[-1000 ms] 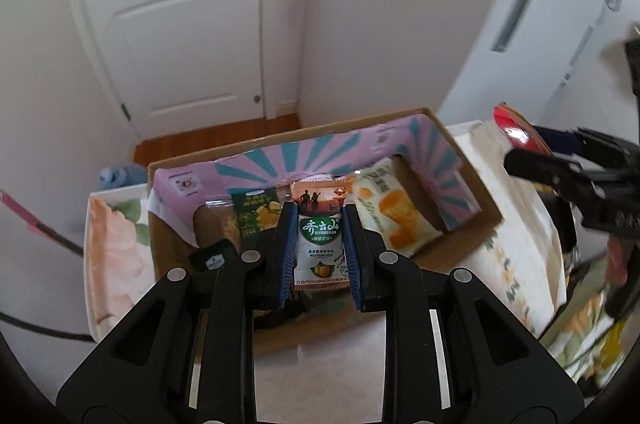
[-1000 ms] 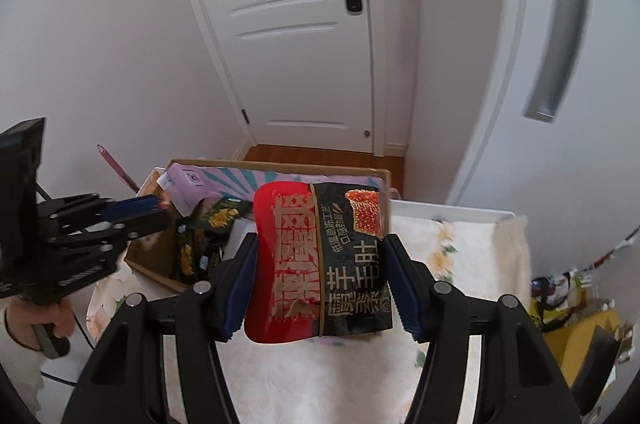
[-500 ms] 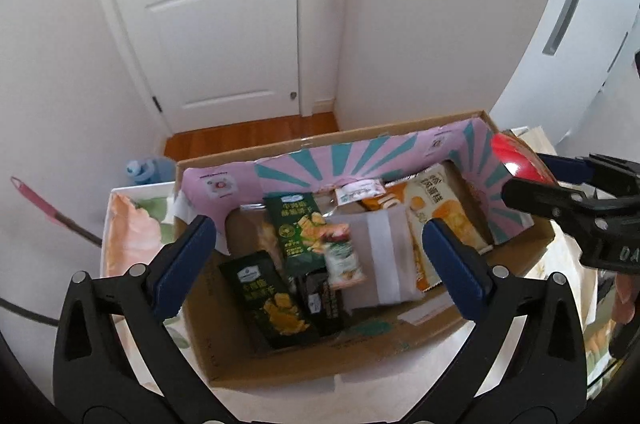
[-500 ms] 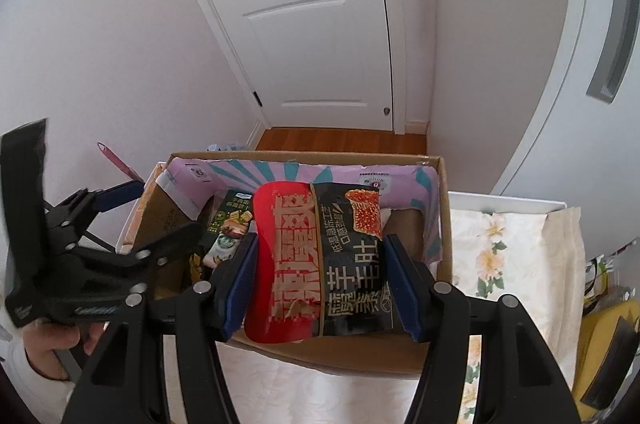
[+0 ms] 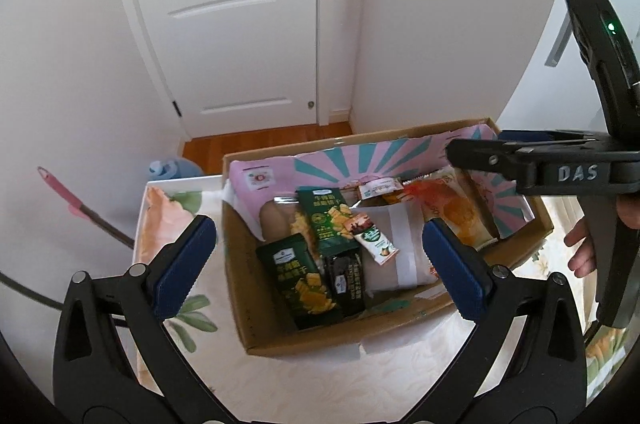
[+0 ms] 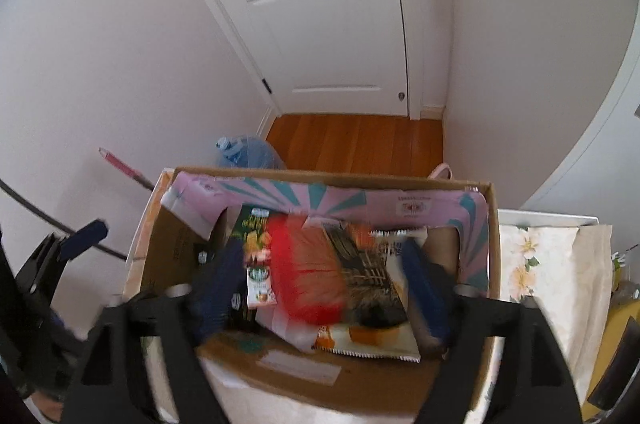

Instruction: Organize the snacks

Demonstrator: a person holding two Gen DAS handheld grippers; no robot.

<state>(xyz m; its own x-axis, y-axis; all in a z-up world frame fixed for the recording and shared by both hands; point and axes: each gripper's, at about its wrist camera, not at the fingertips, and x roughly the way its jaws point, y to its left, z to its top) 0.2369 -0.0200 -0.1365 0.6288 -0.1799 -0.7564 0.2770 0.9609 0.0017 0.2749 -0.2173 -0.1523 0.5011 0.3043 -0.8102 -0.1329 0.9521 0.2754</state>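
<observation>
Snacks nearly boxed, red-and-black packet going in

The cardboard box (image 5: 400,334) on the floral cloth already holds green cracker packets (image 5: 303,286), a small green sachet (image 5: 376,242) and an orange bag (image 5: 460,220). The left gripper (image 5: 320,266) hangs above it, jaws wide apart and empty. The right gripper (image 6: 320,290) is over the box with the red-and-black packet (image 6: 332,276) between its fingers; motion blur hides whether they grip it. Judging by this, only that packet remains.

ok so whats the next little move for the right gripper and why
Probably let the jaws part fully and lift the right gripper clear: the red-and-black packet is over the snacks in the cardboard box, though blur hides whether it's gripped.
</observation>
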